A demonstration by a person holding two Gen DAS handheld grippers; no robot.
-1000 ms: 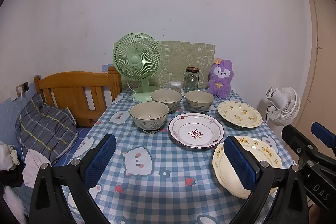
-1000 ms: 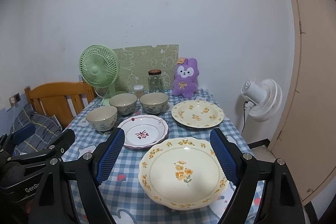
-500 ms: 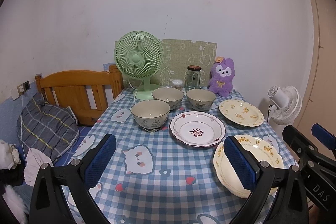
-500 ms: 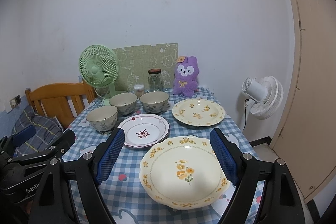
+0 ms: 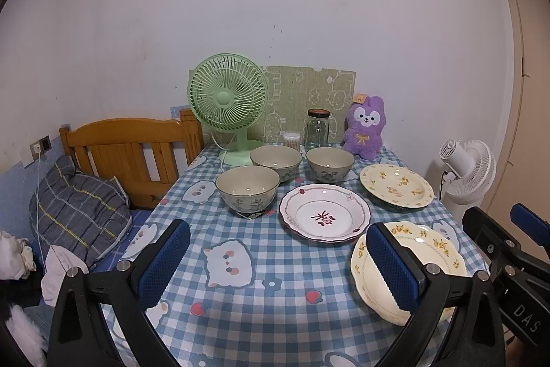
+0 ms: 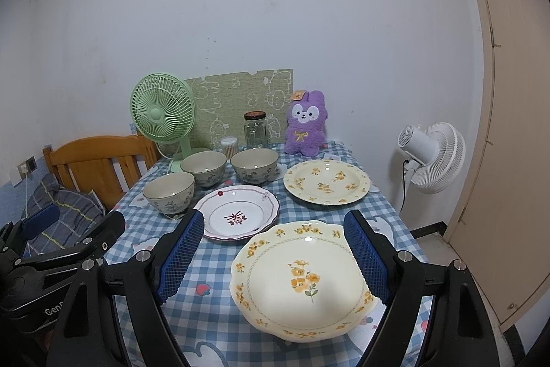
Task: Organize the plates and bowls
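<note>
Three grey-green bowls stand on the checked table: one in front [image 5: 247,190] [image 6: 169,195], two behind [image 5: 276,160] [image 5: 330,163]. A white plate with a red motif [image 5: 325,213] [image 6: 237,213] lies in the middle. A cream plate with yellow flowers [image 5: 396,185] [image 6: 326,182] lies at the far right, and a second one [image 5: 429,257] [image 6: 304,277] at the near right. My left gripper [image 5: 278,263] is open and empty above the near table. My right gripper [image 6: 271,260] is open and empty, its fingers either side of the near cream plate, above it.
A green desk fan [image 5: 228,112], a glass jar [image 5: 317,129], a cotton-swab tub [image 5: 291,140] and a purple plush rabbit [image 5: 364,128] stand along the wall. A wooden bed frame [image 5: 127,147] lies left, a white floor fan [image 6: 433,157] and a door right.
Both views have shifted slightly; the table objects sit a little lower and closer in frame. Nothing on the table has moved and both grippers stay open.
</note>
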